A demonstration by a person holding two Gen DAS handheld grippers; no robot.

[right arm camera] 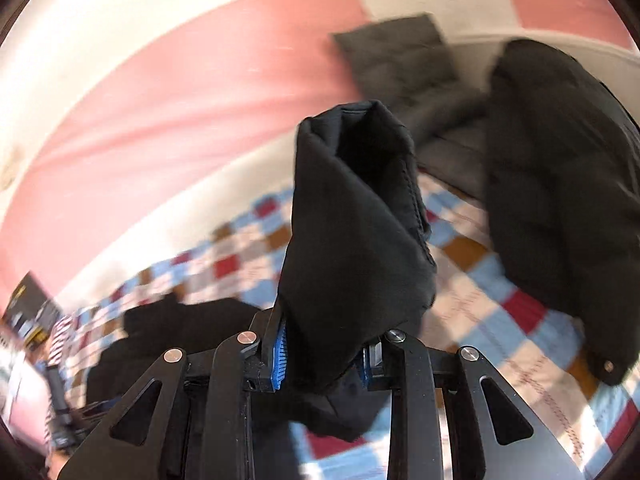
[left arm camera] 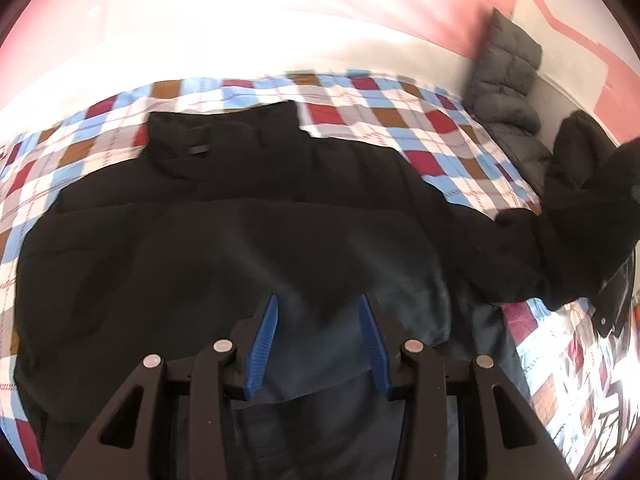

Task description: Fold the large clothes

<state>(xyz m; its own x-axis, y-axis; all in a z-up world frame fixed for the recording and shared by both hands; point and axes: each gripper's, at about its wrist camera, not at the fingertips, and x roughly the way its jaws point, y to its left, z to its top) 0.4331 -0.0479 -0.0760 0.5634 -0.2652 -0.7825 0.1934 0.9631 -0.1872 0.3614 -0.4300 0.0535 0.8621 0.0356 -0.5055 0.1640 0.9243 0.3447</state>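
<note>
Jacket (left arm camera: 224, 248): black all over, no pattern; sleeve cuff (right arm camera: 360, 216) same black. Bedspread (left arm camera: 376, 120): check of light blue, red, brown, grey and white squares, thin red stitched lines across the white ones. Gripper pads (left arm camera: 262, 344): blue, ribbed; arms black with silver rivets. Cushion (left arm camera: 506, 88) at the bed's far right corner: dark grey, quilted. Wall (left arm camera: 452, 12): pink and white bands. Second dark garment (right arm camera: 560, 200) along the right edge: probably black, blurred.
</note>
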